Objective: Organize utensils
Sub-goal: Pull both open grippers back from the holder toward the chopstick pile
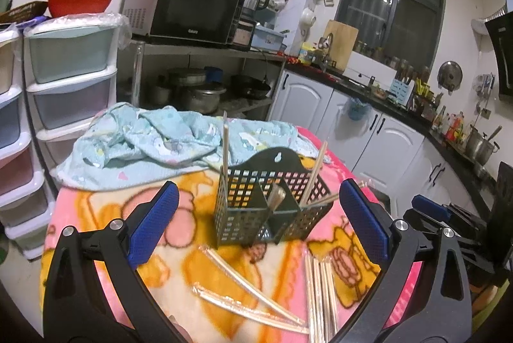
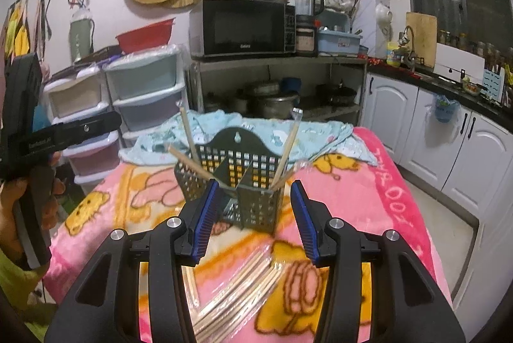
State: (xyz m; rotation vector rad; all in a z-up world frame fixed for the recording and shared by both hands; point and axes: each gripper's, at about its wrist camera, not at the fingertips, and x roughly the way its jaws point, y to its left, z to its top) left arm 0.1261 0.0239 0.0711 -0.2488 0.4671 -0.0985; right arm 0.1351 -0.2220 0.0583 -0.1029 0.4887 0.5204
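**Mia:** Where are the sticks we have to tidy?

**Ben:** Some wrapped chopsticks (image 2: 237, 288) lie flat on the pink blanket (image 2: 368, 182) that covers the worktop. They are just in front of the dark holder (image 2: 237, 179). A few chopsticks already stand in the holder, leaning out to the sides.

**Mia:** What are the grippers doing?

**Ben:** The right gripper (image 2: 253, 214) has its jaws partly open, with nothing held. It hangs above the loose pile and points at the holder. The left gripper (image 1: 259, 221) has its jaws wide open and is empty too. The holder shows between its blue pads (image 1: 154, 224), but they do not touch it.

**Mia:** What could go wrong?

**Ben:** I think the holder could tip. It looks light, and it sits on a soft blanket. A bump from a gripper might knock it over, and the standing sticks would spill.

**Mia:** Anything else?

**Ben:** The wrappers look shiny and slippery. The jaws could grab two pairs at once, or one could slide out. The sticks lie flat too, so the jaws may pinch the blanket with them.
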